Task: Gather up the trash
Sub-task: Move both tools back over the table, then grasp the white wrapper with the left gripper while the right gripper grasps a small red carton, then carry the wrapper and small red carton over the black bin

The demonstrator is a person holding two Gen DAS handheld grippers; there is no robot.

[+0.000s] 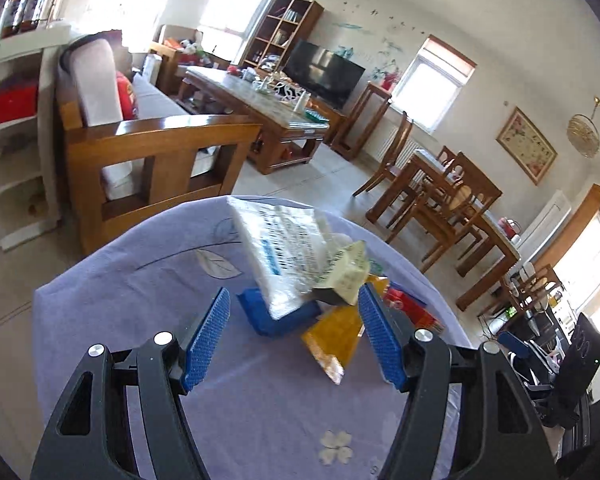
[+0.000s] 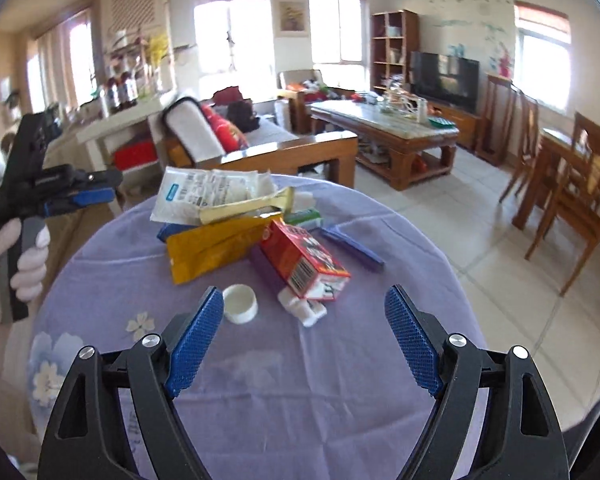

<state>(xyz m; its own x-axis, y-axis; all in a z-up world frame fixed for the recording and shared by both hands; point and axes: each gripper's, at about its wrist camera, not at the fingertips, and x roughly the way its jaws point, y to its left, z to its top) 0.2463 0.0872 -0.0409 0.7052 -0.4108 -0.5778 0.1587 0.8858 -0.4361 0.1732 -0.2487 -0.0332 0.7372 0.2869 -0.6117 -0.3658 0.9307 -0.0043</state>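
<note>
both grippers over a round table with a lavender floral tablecloth [image 2: 284,392], trash heaped near its middle.

left gripper [image 1: 294,320]: jaws spread wide, nothing between the pads. its blue fingertips [image 1: 210,330] flank the near edge of the pile. in the right wrist view the same gripper [image 2: 96,192] shows side-on at the left, held in a pale-gloved hand [image 2: 24,260], at the table's left edge beside the heap.

right gripper [image 2: 304,344]: jaws wide apart, holding nothing, above bare cloth just short of the pile.

trash:
- clear plastic bag with printed label [image 2: 208,196] lies on top at the far side, resting on a blue box [image 1: 268,316]
- yellow foil pouch [image 2: 216,248] on the left of the heap, tilted, part under the bag
- red carton [image 2: 304,264] lying on its side, barcode end toward the right gripper, over a purple pack [image 2: 266,270]
- white wrapped pack [image 2: 304,308] just under the carton's near end
- white round lid [image 2: 240,303] on the cloth, apart from the heap, just beside the right gripper's left pad
- blue strip [image 2: 352,248] right of the carton
- green-white pack [image 2: 306,218] behind the carton
- small pale box with green print [image 1: 350,272] by the left gripper's right pad; touching or not, cannot tell
</note>
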